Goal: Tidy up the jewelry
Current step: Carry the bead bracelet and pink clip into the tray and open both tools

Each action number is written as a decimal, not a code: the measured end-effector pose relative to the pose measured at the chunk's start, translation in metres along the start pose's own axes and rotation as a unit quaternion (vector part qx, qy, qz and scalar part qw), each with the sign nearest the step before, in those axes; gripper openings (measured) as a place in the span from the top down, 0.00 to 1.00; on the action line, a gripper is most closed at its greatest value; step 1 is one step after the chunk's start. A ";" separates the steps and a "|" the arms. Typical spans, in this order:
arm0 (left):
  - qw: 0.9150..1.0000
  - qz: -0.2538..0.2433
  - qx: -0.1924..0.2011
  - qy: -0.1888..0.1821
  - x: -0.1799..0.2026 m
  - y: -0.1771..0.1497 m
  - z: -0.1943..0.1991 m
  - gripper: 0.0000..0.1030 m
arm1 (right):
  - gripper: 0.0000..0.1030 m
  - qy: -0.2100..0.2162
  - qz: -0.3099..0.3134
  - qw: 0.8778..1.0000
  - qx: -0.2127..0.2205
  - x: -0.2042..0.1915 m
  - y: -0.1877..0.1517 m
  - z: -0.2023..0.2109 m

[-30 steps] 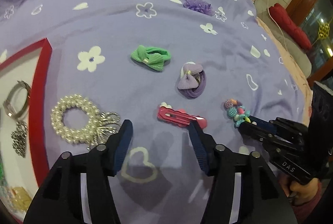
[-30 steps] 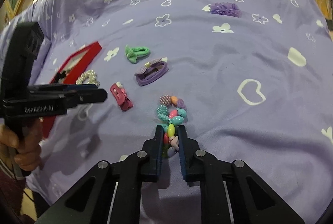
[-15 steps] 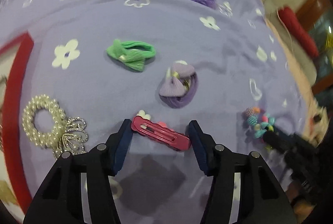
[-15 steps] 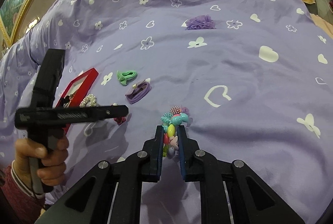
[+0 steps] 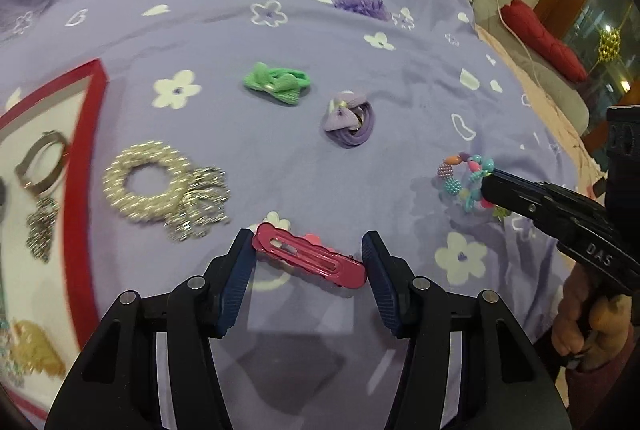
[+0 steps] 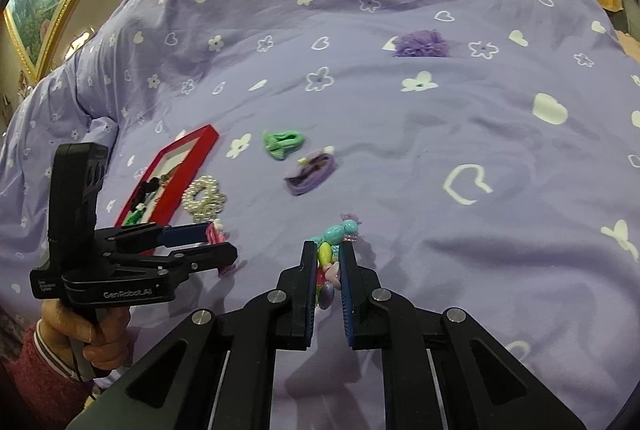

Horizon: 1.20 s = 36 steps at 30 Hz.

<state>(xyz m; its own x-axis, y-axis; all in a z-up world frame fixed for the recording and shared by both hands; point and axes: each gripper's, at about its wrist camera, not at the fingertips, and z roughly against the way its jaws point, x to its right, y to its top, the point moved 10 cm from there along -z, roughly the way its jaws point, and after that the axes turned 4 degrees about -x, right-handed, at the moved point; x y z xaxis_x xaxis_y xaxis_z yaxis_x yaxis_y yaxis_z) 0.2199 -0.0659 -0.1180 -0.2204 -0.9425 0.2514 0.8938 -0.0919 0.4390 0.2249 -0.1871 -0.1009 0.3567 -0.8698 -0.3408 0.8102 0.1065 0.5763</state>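
A pink hair clip [image 5: 308, 256] lies crosswise between the pads of my left gripper [image 5: 308, 250], which is shut on its two ends just above the purple bedspread. In the right wrist view the left gripper [image 6: 220, 242] shows the clip [image 6: 214, 232] pinched between its fingers. My right gripper [image 6: 326, 250] is shut on a colourful bead bracelet [image 6: 340, 230], whose loop hangs past the fingertips, clear of the cloth. The left wrist view shows the same bracelet [image 5: 460, 182] at the tip of the right gripper [image 5: 492, 186].
A red-rimmed tray [image 5: 86, 166] with metal jewelry lies at the left. Beside it sit a pearl bracelet [image 5: 148, 182], a green hair tie [image 5: 278, 82], a purple bow tie [image 5: 352, 122] and, farther back, a purple scrunchie [image 5: 360, 4]. The bed's edge runs along the right.
My left gripper moved forward over the pink clip, closed on its ends and carried it toward the tray. The right gripper rose with the bead bracelet.
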 end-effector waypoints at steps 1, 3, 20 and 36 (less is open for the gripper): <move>1.000 0.002 0.004 0.001 -0.003 -0.002 0.005 0.48 | 0.90 0.000 0.003 1.000 0.001 -0.003 0.001 0.001; 1.000 0.007 0.011 0.005 -0.008 -0.004 0.013 0.48 | 0.90 0.006 0.009 1.000 0.005 -0.013 0.004 0.003; 0.992 0.082 0.081 0.049 -0.091 -0.024 0.095 0.48 | 0.90 0.062 0.084 0.994 0.018 -0.116 0.032 -0.004; 0.980 0.140 0.101 0.095 -0.175 -0.051 0.133 0.48 | 0.90 0.122 0.134 0.983 0.001 -0.215 0.040 -0.040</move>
<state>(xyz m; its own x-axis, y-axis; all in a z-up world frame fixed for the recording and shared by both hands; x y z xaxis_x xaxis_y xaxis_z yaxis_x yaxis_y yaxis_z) 0.1607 0.1463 -0.0702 0.1171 -0.9663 0.2293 0.8084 0.2269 0.5431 0.1989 0.0234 -0.0344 0.6585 -0.6688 -0.3451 0.6716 0.3154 0.6704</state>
